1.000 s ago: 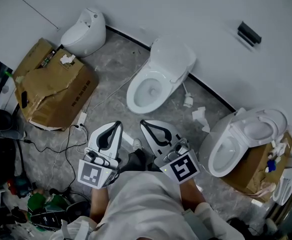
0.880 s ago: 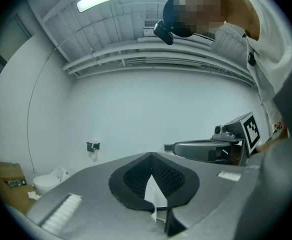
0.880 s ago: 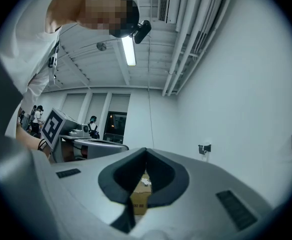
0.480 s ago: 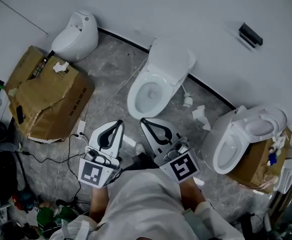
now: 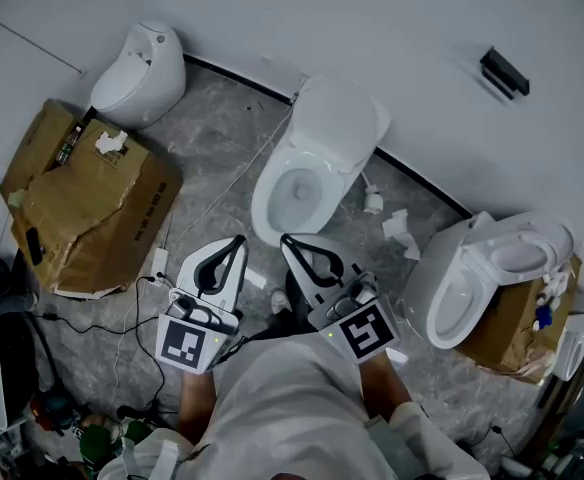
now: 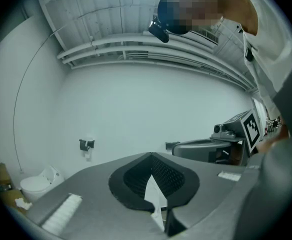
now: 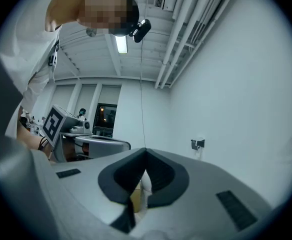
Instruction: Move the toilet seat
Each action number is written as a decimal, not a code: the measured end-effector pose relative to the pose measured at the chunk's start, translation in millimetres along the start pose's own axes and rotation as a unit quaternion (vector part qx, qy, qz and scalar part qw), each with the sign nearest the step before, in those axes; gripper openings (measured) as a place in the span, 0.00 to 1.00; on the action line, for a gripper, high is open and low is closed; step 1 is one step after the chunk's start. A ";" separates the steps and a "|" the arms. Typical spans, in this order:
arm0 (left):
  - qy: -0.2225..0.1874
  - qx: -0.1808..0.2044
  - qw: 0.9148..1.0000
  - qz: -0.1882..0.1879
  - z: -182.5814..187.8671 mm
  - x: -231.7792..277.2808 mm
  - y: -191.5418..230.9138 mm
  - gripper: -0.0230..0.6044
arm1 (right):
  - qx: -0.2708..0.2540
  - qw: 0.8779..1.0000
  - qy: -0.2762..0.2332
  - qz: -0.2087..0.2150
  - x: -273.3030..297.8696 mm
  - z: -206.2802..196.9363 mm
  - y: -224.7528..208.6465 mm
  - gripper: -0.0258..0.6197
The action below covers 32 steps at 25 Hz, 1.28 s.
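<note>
White toilet (image 5: 334, 123) lid up | left gripper (image 5: 234, 250) pressed together | right gripper (image 5: 292, 246) pressed together

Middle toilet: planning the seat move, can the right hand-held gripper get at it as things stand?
Probably yes. The right hand-held gripper, shut and empty, sits just short of the middle toilet's front rim, and nothing appears to stand between them.

This looks like a workshop or test room, not a home bathroom. Three white toilets (image 5: 334, 128) stand in a row along a bare white wall (image 5: 392, 28) on a grey floor (image 5: 222, 138), among torn cardboard boxes (image 5: 87, 203) and loose cables (image 5: 135, 303). Bare pipes (image 7: 188, 31) run under the ceiling.
</note>
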<state>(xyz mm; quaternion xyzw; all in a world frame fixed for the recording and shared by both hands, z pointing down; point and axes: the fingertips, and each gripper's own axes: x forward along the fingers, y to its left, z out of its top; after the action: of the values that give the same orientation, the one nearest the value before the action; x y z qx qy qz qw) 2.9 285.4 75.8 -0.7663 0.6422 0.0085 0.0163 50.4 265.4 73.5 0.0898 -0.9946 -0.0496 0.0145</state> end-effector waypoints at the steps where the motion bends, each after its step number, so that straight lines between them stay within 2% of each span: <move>1: 0.000 0.000 1.000 0.000 -1.0 6.0 4.3 0.04 | 0.002 1.000 0.002 0.002 4.3 -2.9 -5.5 0.04; 9: 0.016 0.003 1.000 -0.004 -15.1 68.3 38.2 0.04 | 0.010 1.000 -0.014 0.006 43.7 -11.9 -67.1 0.04; 14: 0.033 -0.003 0.999 -0.008 -26.0 114.1 54.4 0.04 | 0.022 1.000 -0.005 -0.002 57.7 -25.8 -115.2 0.04; 19: 0.051 0.013 0.999 -0.010 -37.1 152.9 64.1 0.04 | 0.026 1.000 0.000 -0.004 63.5 -37.5 -150.9 0.04; 24: 0.064 0.002 0.998 -0.020 -55.8 175.5 69.9 0.04 | 0.014 1.000 -0.001 -0.009 71.6 -53.2 -169.0 0.04; 26: 0.069 0.009 0.997 -0.029 -67.5 181.4 69.6 0.04 | 0.007 1.000 0.004 -0.011 73.3 -65.7 -170.4 0.04; 29: 0.088 0.018 0.995 -0.049 -89.5 184.0 69.8 0.04 | 0.015 0.999 0.018 -0.025 75.3 -86.0 -169.5 0.04; 32: 0.094 0.007 0.993 -0.070 -105.5 185.5 68.4 0.04 | 0.025 0.998 0.028 -0.041 73.2 -98.9 -169.4 0.04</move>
<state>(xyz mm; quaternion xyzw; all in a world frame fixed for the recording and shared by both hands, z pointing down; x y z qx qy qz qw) -32.8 87.1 174.0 -0.8067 0.5857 -0.0692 -0.0380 12.1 76.9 156.2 0.1319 -0.9903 -0.0228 0.0380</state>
